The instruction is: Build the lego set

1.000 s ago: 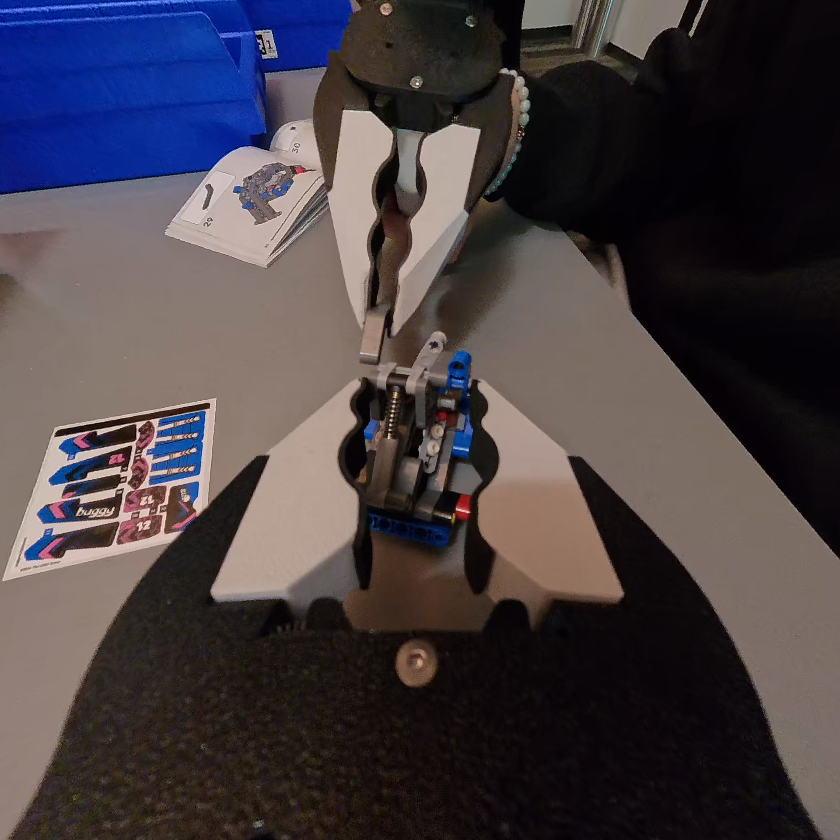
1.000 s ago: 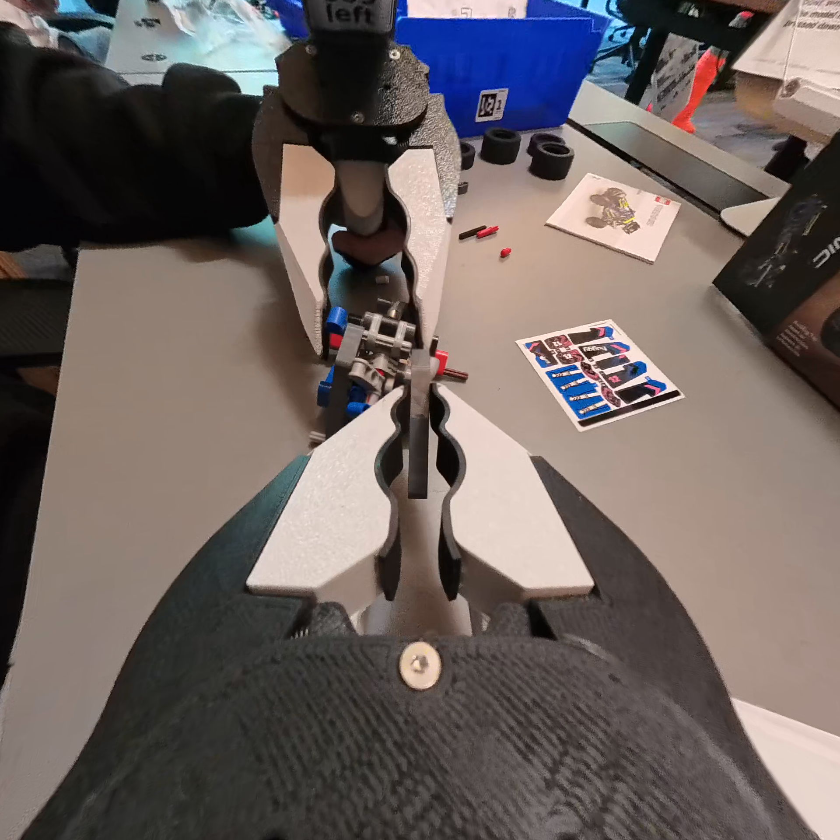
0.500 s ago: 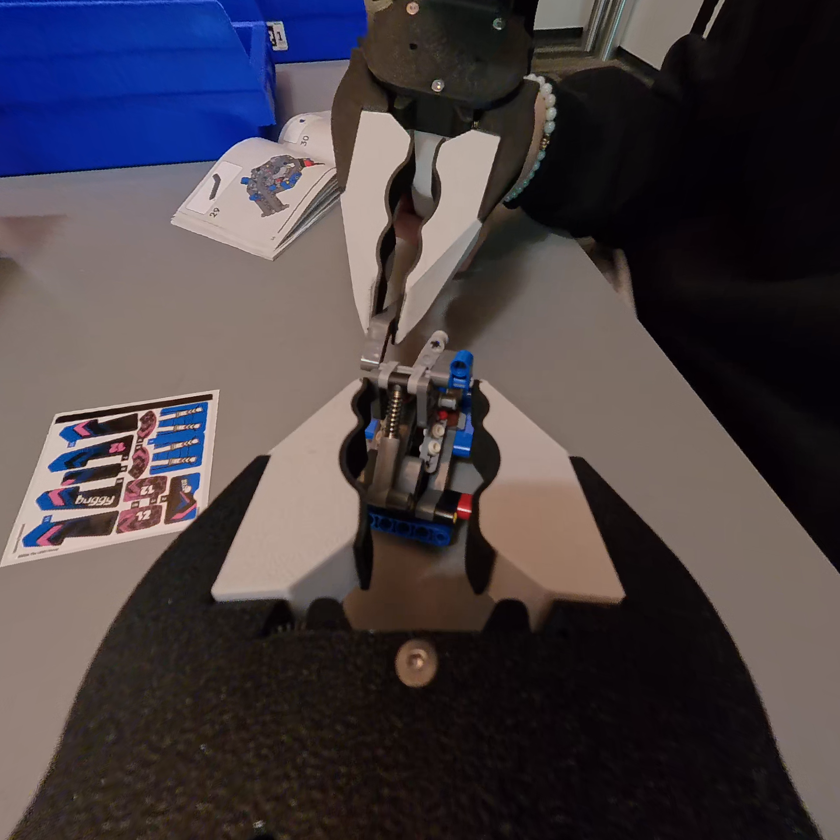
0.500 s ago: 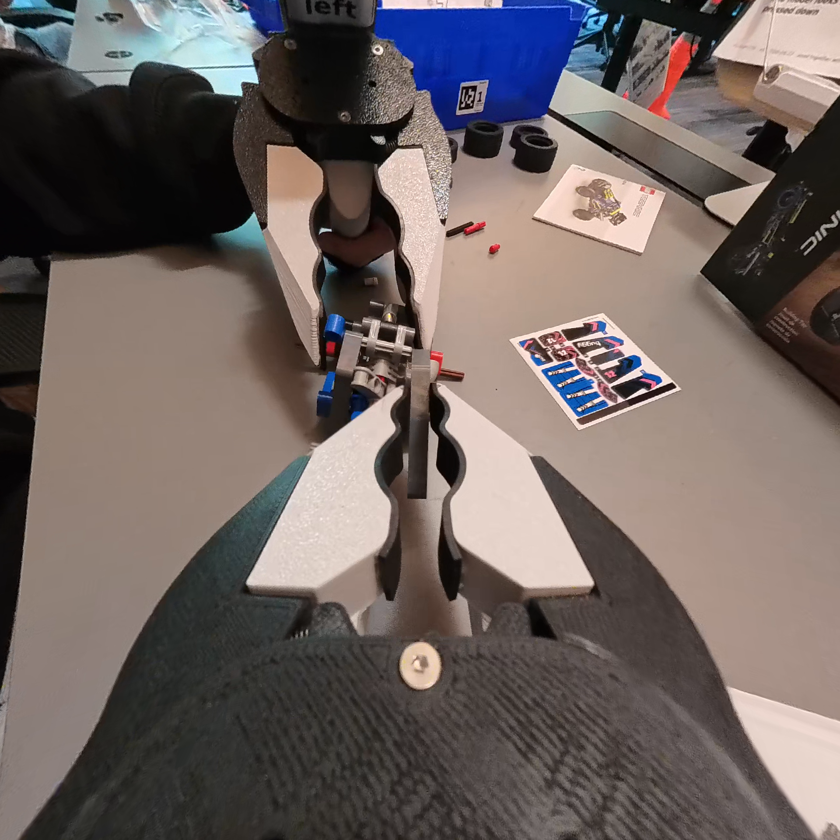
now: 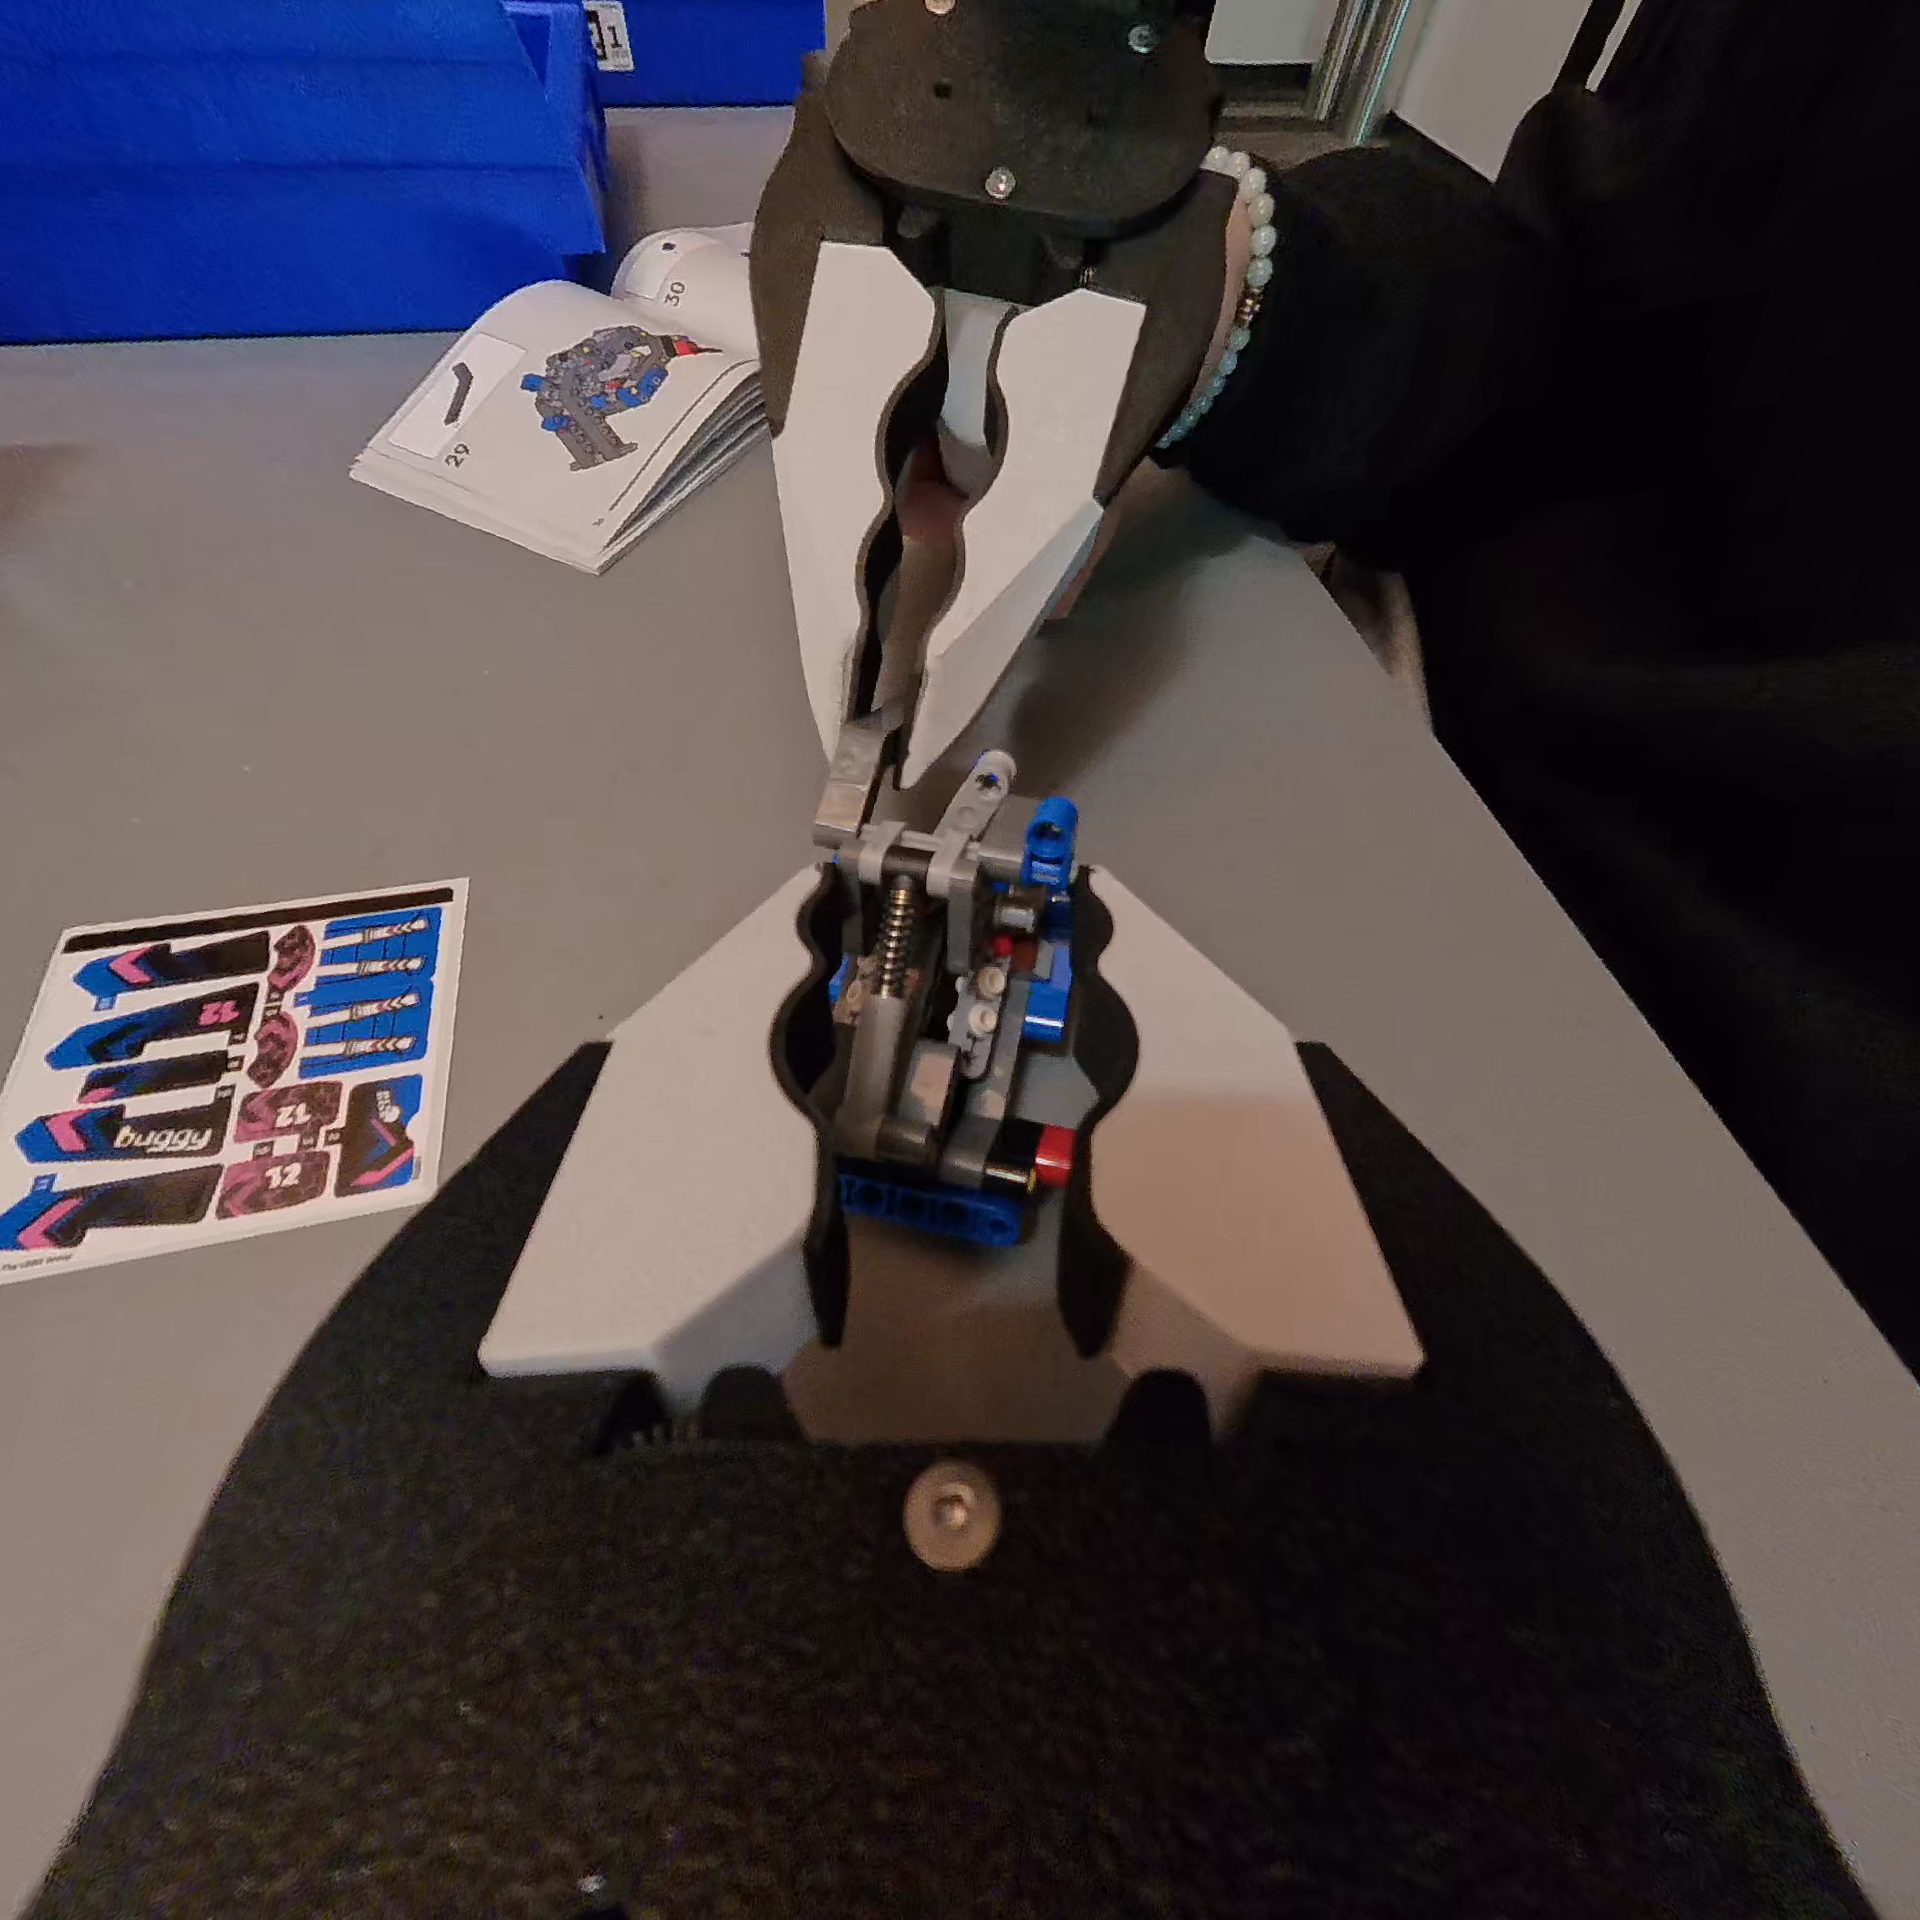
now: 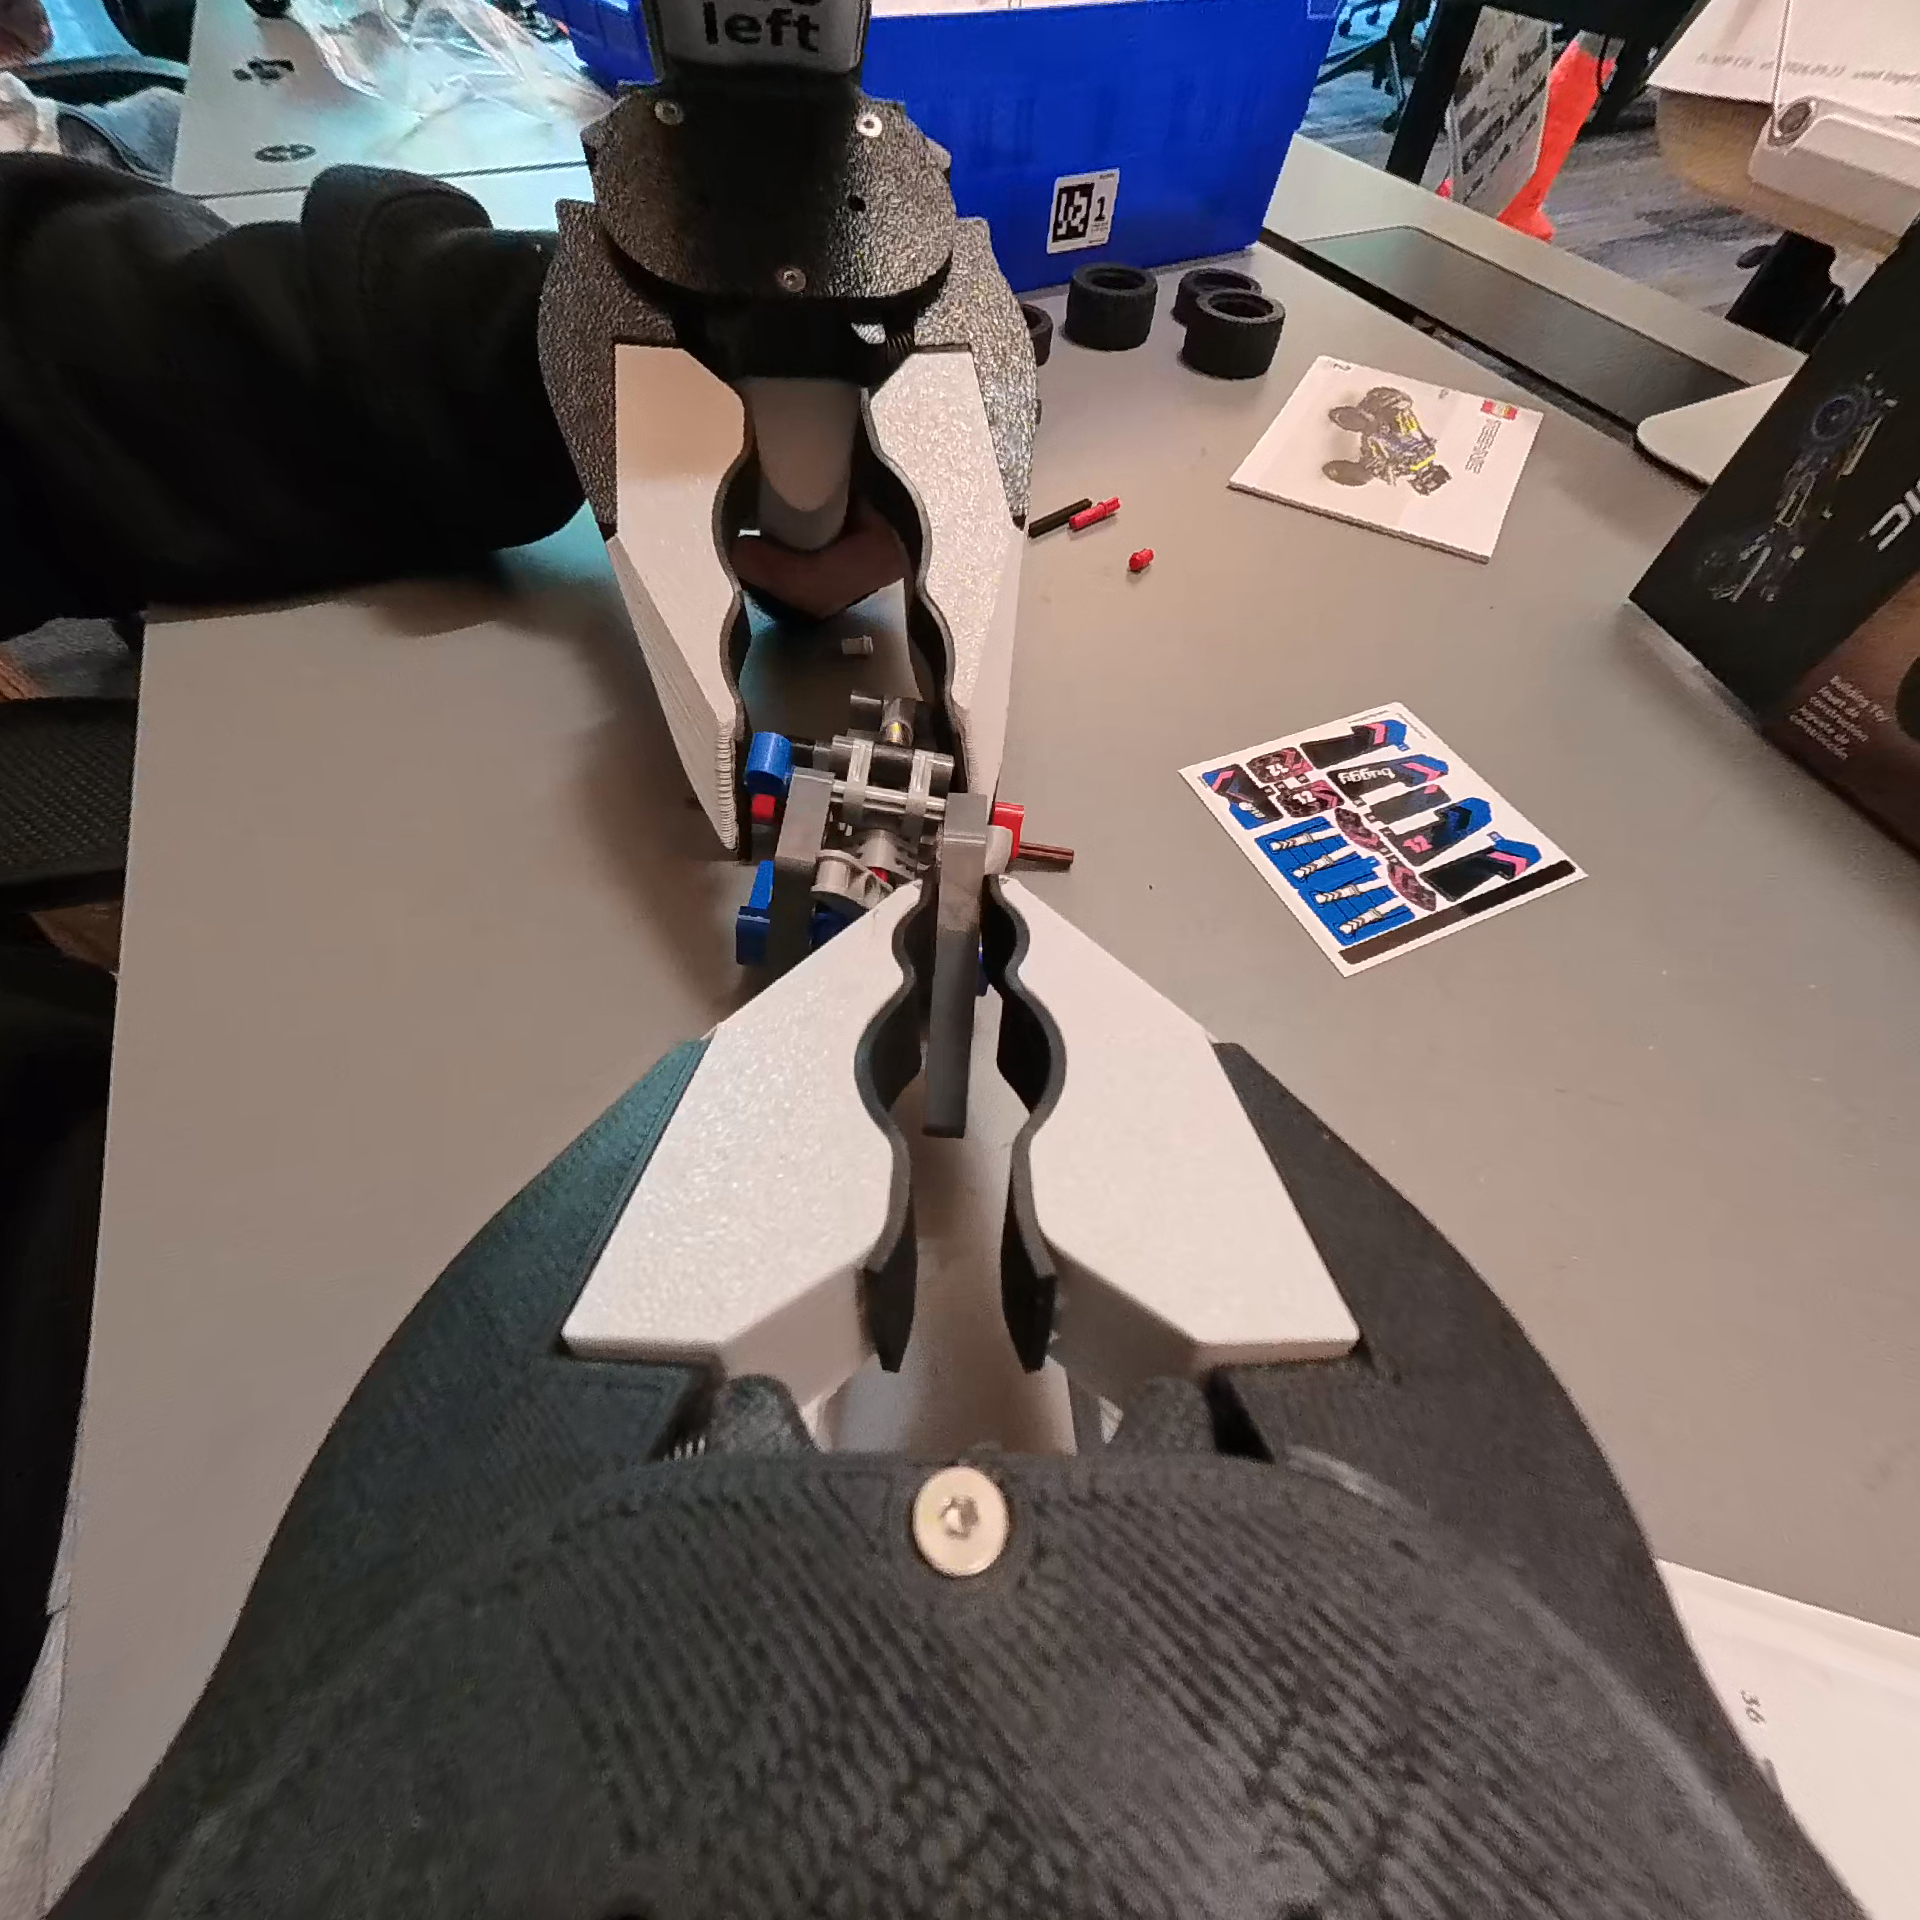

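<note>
Two claws meet over a half-built model near the table's edge.

The left claw (image 5: 951,883) is clamped on the grey-and-blue lego assembly (image 5: 940,1023), which rests on the grey table (image 6: 416,883); the right claw (image 6: 956,894) pinches a dark grey beam (image 6: 954,997) whose tip touches the assembly's top. A printed sticker sheet (image 6: 1382,836) lies just beside them, an open instruction booklet (image 5: 566,426) farther off. Black tyres (image 6: 1174,307), small red pins (image 6: 1101,525), a second booklet (image 6: 1387,457), a tagged blue bin (image 6: 1091,114) and a dark box (image 6: 1808,582) crowd the far side. Bare table lies between.
</note>
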`<state>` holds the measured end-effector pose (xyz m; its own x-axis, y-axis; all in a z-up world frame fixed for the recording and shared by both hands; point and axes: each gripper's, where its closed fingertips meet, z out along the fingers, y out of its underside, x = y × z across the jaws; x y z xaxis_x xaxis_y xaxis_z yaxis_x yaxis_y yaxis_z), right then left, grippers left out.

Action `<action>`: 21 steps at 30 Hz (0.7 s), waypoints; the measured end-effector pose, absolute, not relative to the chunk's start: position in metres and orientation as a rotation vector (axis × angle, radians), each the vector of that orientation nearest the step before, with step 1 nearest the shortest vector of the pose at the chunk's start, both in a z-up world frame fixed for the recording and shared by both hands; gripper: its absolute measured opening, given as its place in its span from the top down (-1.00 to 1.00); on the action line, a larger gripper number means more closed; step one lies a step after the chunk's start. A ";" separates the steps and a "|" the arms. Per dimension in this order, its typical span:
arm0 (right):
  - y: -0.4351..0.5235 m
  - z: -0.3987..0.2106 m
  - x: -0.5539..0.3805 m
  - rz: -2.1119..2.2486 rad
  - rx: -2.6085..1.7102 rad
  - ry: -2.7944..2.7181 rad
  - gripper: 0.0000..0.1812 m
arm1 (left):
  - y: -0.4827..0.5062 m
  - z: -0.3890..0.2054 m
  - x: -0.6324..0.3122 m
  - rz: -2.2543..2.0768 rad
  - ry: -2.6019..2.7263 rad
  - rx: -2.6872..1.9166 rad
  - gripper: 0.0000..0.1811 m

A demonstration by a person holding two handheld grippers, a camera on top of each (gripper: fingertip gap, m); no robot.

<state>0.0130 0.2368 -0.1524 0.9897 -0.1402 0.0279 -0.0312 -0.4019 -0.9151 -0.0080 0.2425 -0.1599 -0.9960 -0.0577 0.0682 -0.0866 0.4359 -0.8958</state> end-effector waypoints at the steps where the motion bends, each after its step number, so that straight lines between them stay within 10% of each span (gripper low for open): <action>1: 0.237 -0.153 0.013 -0.116 -1.986 0.122 0.93 | 0.243 -0.160 -0.008 1.645 -2.636 0.142 0.55; 21: 0.236 -0.155 0.002 -0.026 -2.001 0.006 0.89 | 0.242 -0.161 -0.011 1.634 -2.641 0.118 0.56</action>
<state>0.0019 0.2362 -0.1550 0.9998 -0.0157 0.0156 0.0076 -0.4170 -0.9089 -0.0111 0.2420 -0.1612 -0.9966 -0.0472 0.0683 -0.0821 0.4443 -0.8921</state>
